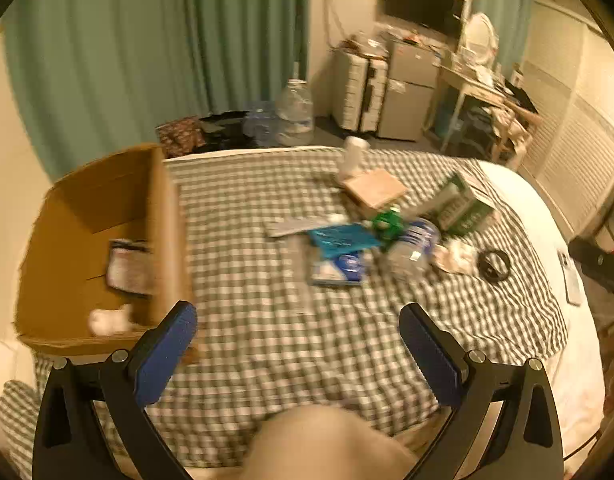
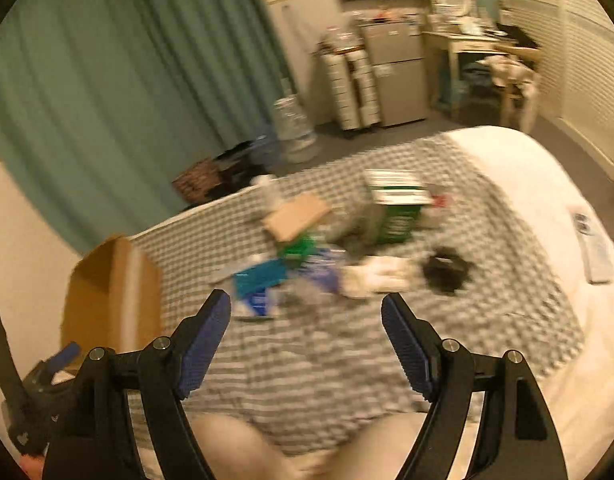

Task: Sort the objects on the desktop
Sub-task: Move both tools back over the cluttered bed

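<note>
An open cardboard box [image 1: 107, 220] stands at the left on the checked cloth [image 1: 267, 340], with a packet [image 1: 129, 268] and a white crumpled wad [image 1: 107, 320] inside. Right of the middle lies a pile: a blue packet [image 1: 339, 240], a clear bottle [image 1: 415, 246], a small brown box [image 1: 375, 190], a green-and-white carton [image 1: 463, 208], white tissue [image 1: 453, 258] and a black ring [image 1: 494, 265]. My left gripper [image 1: 299, 320] hangs open over bare cloth between box and pile. My right gripper [image 2: 306, 304] is open too, just short of the blue packet [image 2: 259, 280]. Both views are blurred.
The person's knees [image 1: 327, 444] show at the near edge. A phone [image 2: 595, 256] lies on the white bedding at the right. Beyond the bed are green curtains [image 1: 147, 40], water jugs [image 1: 295, 112] on the floor, a small fridge [image 1: 407, 88] and a cluttered desk [image 1: 487, 88].
</note>
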`<state>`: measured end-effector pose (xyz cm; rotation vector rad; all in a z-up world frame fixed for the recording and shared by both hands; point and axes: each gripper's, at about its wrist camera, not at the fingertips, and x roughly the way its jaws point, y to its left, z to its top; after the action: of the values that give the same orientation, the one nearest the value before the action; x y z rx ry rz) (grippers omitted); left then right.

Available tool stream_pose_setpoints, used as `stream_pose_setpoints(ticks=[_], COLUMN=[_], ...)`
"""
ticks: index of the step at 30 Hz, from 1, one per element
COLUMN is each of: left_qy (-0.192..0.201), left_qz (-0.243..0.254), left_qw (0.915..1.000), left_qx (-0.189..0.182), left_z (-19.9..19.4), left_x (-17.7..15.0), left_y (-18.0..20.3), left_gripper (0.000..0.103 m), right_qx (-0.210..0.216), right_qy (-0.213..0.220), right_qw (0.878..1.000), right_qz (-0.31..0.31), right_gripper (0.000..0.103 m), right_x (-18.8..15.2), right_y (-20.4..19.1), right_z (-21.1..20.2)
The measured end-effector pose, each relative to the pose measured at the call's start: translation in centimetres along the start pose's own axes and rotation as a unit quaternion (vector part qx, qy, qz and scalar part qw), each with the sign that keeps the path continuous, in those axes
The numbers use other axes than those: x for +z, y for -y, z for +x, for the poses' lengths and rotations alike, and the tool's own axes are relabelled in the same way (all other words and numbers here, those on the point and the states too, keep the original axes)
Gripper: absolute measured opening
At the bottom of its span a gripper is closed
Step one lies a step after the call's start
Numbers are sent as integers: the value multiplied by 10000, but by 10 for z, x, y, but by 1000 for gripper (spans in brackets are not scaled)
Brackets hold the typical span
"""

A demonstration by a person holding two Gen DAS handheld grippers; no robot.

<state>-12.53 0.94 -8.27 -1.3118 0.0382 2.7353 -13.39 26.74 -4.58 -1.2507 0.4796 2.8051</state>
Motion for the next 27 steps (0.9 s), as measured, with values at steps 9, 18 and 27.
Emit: stream_pose_setpoints(ticks=[9, 18, 27], left_qy=[-199, -618, -820], left_qz=[480, 509, 806], left_qw=[9986, 9968, 9932], left_qx=[-136, -73, -197], left_z=[62, 157, 225], left_x=[2, 23, 30], left_y=[88, 122, 133], left_gripper=[103, 103, 103], right_qx=[-221, -263, -249], right_qy=[-233, -652, -980], right_qw=[9968, 9957, 9946], right_qz=[731, 606, 241], right_gripper=[79, 79, 79], right_x=[-24, -11, 2], right_y=[108, 150, 166], right_z=[25, 100, 176])
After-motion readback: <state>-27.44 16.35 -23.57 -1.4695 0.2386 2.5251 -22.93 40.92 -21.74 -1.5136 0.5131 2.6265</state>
